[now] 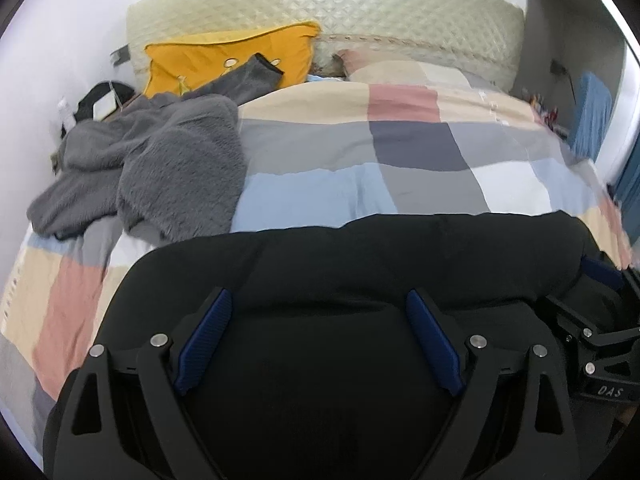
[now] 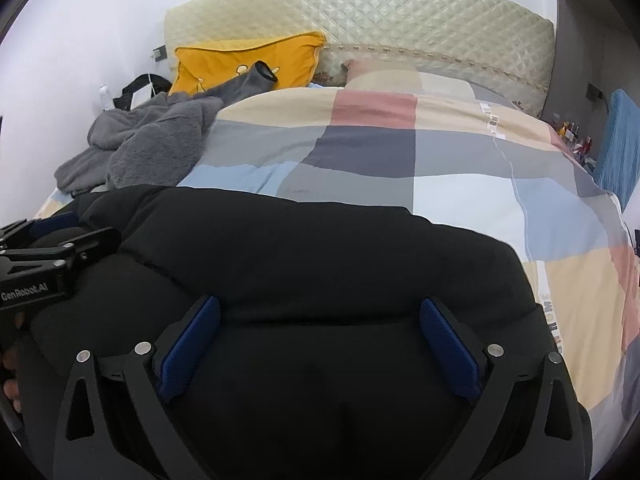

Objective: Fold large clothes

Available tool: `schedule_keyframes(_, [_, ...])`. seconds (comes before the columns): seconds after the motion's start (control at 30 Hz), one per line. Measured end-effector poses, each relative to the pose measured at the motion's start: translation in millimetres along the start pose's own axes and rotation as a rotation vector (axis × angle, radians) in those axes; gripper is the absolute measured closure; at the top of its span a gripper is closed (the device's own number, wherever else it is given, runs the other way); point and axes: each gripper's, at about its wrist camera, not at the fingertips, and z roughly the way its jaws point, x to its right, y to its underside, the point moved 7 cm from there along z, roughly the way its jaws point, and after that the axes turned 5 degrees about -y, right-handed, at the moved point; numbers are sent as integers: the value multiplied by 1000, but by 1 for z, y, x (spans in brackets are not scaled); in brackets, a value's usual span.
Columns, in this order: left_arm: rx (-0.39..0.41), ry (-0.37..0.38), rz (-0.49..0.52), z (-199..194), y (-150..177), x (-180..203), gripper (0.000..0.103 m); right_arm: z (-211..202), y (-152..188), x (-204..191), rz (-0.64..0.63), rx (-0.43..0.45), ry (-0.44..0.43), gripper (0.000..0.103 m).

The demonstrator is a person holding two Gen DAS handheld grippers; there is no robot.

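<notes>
A bulky black padded garment (image 1: pixel 360 256) lies on the near part of the bed; it also fills the lower right wrist view (image 2: pixel 304 248). My left gripper (image 1: pixel 318 308) is open, its blue pads (image 1: pixel 208 336) spread wide just above the garment's left part. My right gripper (image 2: pixel 320 312) is open over the garment's right part, pads (image 2: pixel 448 344) apart. Each gripper shows in the other's view: the right one at the right edge (image 1: pixel 592 320), the left one at the left edge (image 2: pixel 44 252). Nothing is gripped.
The bed has a checked quilt (image 1: pixel 400 152) in pastel squares. A grey fleece garment (image 1: pixel 160 160) is heaped at the far left. A yellow pillow (image 1: pixel 232 60) leans on the quilted headboard (image 1: pixel 340 4). A blue chair (image 2: pixel 620 140) stands at the right bedside.
</notes>
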Motion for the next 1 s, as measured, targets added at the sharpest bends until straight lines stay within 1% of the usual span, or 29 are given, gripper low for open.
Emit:
schedule_keyframes(0.07, [12,2,-16,-4,6,-8,13,-2,2,-1,-1,8,4,1])
schedule_keyframes(0.13, [7,-19,5,-6,9,-12,13,-4,4,1,3,19,19,1])
schedule_keyframes(0.23, [7,-48,10,-7,11,-22,13,-7,6,6,22,21,22,1])
schedule_keyframes(0.3, [-1,-42,-22,-7,13,-31,13,-9,6,12,42,19,23,1])
schedule_keyframes(0.37, [-2,-52,-41,-8,14,-42,13,-12,9,21,76,17,9,1])
schedule_keyframes(0.43, [-9,-83,-75,-7,16,-57,13,-14,12,34,118,13,-1,1])
schedule_keyframes(0.47, [-17,-73,-79,-5,17,-58,13,-15,13,38,127,11,3,1])
schedule_keyframes(0.5, [-27,-56,-76,-3,17,-59,13,-17,14,44,130,11,23,1])
schedule_keyframes(0.53, [-30,-55,-76,-1,18,-62,13,-19,16,49,124,12,48,1])
schedule_keyframes(0.67, [-30,-77,-75,0,22,-70,13,-22,22,66,166,4,44,1])
schedule_keyframes(0.8, [-36,-91,-69,2,27,-80,13,-24,32,87,195,0,66,1])
schedule_keyframes(0.87, [-39,-106,-66,4,28,-87,13,-24,37,93,211,-4,60,1])
schedule_keyframes(1.0, [-53,-111,-77,7,33,-98,13,-25,41,97,223,-6,52,1])
